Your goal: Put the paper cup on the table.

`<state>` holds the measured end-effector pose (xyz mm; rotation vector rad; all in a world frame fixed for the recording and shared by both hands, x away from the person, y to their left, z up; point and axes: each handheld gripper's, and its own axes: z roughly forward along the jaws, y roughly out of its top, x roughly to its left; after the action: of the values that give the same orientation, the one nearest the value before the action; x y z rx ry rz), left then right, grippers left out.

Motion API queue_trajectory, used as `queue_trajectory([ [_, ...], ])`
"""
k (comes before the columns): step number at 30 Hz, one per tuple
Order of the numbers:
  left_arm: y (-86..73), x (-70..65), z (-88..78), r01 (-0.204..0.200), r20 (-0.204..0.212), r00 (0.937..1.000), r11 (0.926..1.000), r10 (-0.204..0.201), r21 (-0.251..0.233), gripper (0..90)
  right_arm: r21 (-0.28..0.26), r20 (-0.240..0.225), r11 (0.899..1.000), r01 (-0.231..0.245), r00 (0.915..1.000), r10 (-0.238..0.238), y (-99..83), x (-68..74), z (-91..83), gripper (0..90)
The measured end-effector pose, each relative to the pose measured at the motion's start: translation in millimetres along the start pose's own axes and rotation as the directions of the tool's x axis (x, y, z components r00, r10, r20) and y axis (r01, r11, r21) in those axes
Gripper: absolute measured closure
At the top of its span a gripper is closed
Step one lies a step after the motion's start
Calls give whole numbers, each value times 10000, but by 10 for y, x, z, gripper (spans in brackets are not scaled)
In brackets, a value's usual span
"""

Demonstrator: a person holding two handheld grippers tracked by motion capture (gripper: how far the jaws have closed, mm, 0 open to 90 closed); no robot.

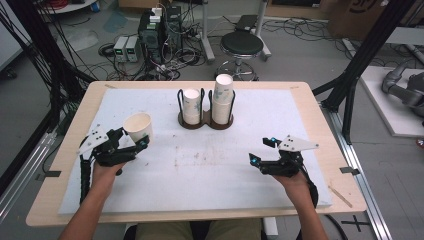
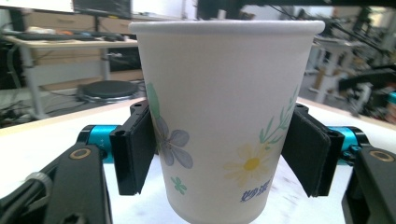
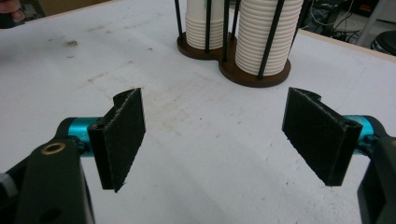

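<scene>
A white paper cup (image 1: 137, 126) printed with flowers stands upright between the jaws of my left gripper (image 1: 134, 137) at the left of the table. In the left gripper view both black pads (image 2: 135, 154) press on the sides of the cup (image 2: 224, 116), so that gripper is shut on it. Whether the cup's base rests on the mat I cannot tell. My right gripper (image 1: 261, 150) is at the right of the table, open, with only bare mat between its pads (image 3: 123, 135).
A dark wire cup holder (image 1: 206, 122) at the back centre holds a short stack (image 1: 191, 105) and a taller stack (image 1: 223, 97) of paper cups. A white mat (image 1: 210, 170) covers the wooden table. A stool (image 1: 241, 45) and electronics stand on the floor beyond.
</scene>
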<state>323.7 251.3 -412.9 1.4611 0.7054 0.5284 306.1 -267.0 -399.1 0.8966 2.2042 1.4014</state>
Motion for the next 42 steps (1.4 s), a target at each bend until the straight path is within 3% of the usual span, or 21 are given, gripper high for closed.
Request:
queue_trajectory([
  [8, -149, 261, 107, 52, -851, 9964, 9975, 8, 707, 315, -26, -3, 10000, 50, 10000, -50, -9, 7, -18, 221],
  [12, -233, 355, 148, 418, -1352, 9906, 9896, -230, 1378, 314, -63, 24, 10000, 16, 10000, -16, -13, 4, -35, 221],
  [21, -350, 386, 252, 474, -1648, 9863, 9726, -96, 2274, 314, -4, -28, 10000, 20, 10000, -20, -26, -1, -29, 221],
  [25, -356, 371, 276, 311, -1762, 9842, 9660, 151, 2567, 319, -23, -29, 10000, 26, 10000, -26, -23, 2, -39, 221],
  [26, -354, 365, 284, 448, -1909, 9816, 9614, 82, 2716, 319, -25, -11, 10000, 42, 10000, -42, -24, -1, -39, 221],
  [27, -356, 358, 301, 580, -2127, 9771, 9490, 97, 3098, 320, -15, -12, 10000, 63, 10000, -63, -26, -6, -37, 221],
  [31, -358, 304, 355, 340, -2269, 9720, 9189, 610, 3929, 319, 72, -90, 10000, 38, 10000, -38, -27, 0, -30, 221],
  [33, -353, 283, 355, 265, -2309, 9701, 9124, 751, 4084, 318, 112, -98, 9999, 41, 9999, -40, -32, -2, -27, 221],
  [35, -344, 276, 326, 475, -2347, 9702, 9034, 597, 4262, 318, 146, -95, 9999, -6, 10000, 8, -37, -6, -29, 221],
  [40, -331, 256, 221, 540, -2241, 9724, 8706, 656, 4891, 321, 168, -83, 9999, 8, 10000, -6, -39, -13, -31, 221],
  [42, -335, 257, 200, 658, -2275, 9723, 8717, 533, 4856, 322, 175, -107, 9998, -17, 9999, 18, -38, -10, -26, 221],
])
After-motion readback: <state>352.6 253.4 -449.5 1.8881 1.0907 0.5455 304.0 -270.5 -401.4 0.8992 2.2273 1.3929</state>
